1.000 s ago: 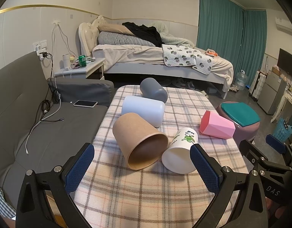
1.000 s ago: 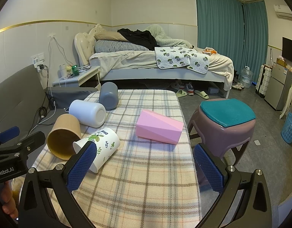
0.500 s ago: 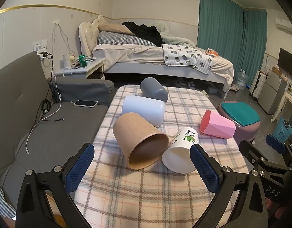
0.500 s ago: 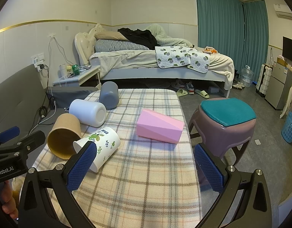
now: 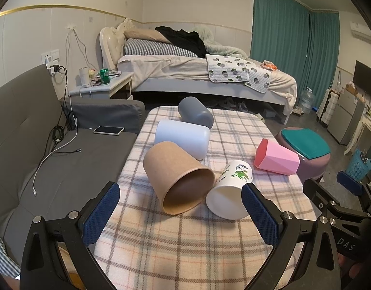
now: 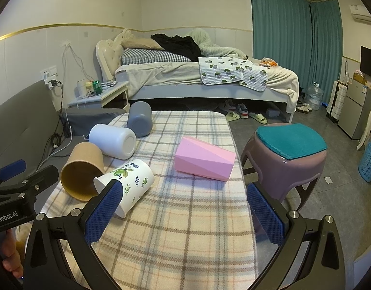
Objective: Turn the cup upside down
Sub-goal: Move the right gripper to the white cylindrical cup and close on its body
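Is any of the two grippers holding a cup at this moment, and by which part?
Nothing is held. The left gripper and the right gripper both have open jaws, with the cups lying untouched on the table.

Plaid-cloth table [image 5: 185, 246] w/ five cups on sides: brown [image 5: 178, 178], white floral [image 5: 230, 193], pink [image 5: 276, 160], pale-blue [image 5: 183, 139], grey [image 5: 195, 113].

Both wrist views looked forward along the plaid-covered table [image 5: 185, 246] toward the bed [image 6: 209, 77], from near its close end. The left view sat beside the sofa [image 5: 64, 169], the right nearer the stool [image 6: 289, 145]; both shared the table.
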Demonstrator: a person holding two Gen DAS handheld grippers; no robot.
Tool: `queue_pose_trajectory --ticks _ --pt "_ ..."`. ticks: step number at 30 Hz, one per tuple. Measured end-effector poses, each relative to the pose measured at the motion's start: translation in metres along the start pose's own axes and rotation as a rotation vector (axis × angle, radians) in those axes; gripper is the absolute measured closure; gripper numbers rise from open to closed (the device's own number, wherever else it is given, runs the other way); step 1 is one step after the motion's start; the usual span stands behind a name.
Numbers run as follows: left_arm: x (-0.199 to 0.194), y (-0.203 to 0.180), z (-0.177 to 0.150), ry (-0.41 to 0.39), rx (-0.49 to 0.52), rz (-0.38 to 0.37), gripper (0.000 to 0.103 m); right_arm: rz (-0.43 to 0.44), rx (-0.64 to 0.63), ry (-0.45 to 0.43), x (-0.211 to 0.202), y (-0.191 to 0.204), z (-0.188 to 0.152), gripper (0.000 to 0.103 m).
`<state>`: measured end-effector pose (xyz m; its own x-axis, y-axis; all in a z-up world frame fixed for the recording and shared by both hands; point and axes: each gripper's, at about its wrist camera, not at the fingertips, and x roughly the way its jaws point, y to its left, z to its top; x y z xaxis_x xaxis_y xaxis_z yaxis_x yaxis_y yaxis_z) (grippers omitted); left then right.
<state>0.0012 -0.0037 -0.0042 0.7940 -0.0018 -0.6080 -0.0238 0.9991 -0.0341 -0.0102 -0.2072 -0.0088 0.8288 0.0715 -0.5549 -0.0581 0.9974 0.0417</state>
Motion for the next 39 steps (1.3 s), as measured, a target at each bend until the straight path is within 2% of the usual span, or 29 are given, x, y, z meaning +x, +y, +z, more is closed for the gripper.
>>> queue_pose_trajectory --ticks 5,11,17,20,23,26,29,32,33,35,39 --pt "0.000 -0.001 -0.003 0.018 -0.003 -0.010 0.000 0.006 -0.001 0.004 0.001 0.004 -0.001 0.000" --pt "-0.009 0.008 0.022 0.052 -0.041 -0.020 0.000 0.081 -0.016 -0.013 -0.017 0.006 0.023 0.000" --pt "-0.015 0.033 0.064 0.054 -0.097 0.025 0.000 0.182 -0.168 -0.033 -0.019 0.020 0.074 0.000" --pt "-0.013 0.044 0.090 0.036 -0.051 0.082 0.000 0.239 -0.309 -0.026 -0.009 0.040 0.110 0.000" --pt "-0.004 0.051 0.107 0.038 0.016 0.111 0.000 0.281 -0.438 -0.007 0.006 0.061 0.133 0.000" --pt "0.011 0.060 0.111 0.046 0.047 0.110 0.000 0.364 -0.521 0.069 0.038 0.084 0.149 0.000" --pt "0.037 0.072 0.104 0.088 -0.004 0.079 0.000 0.416 -0.527 0.146 0.074 0.094 0.152 0.000" --pt "0.067 0.080 0.097 0.203 -0.042 0.083 0.000 0.458 -0.505 0.242 0.122 0.104 0.144 0.001" --pt "0.075 0.083 0.094 0.234 -0.050 0.087 0.000 0.465 -0.510 0.265 0.134 0.107 0.140 0.006" --pt "0.085 0.093 0.091 0.265 -0.086 0.088 0.000 0.474 -0.531 0.307 0.157 0.113 0.133 0.013" --pt "0.096 0.109 0.093 0.289 -0.118 0.101 0.000 0.511 -0.583 0.365 0.191 0.126 0.119 0.014"
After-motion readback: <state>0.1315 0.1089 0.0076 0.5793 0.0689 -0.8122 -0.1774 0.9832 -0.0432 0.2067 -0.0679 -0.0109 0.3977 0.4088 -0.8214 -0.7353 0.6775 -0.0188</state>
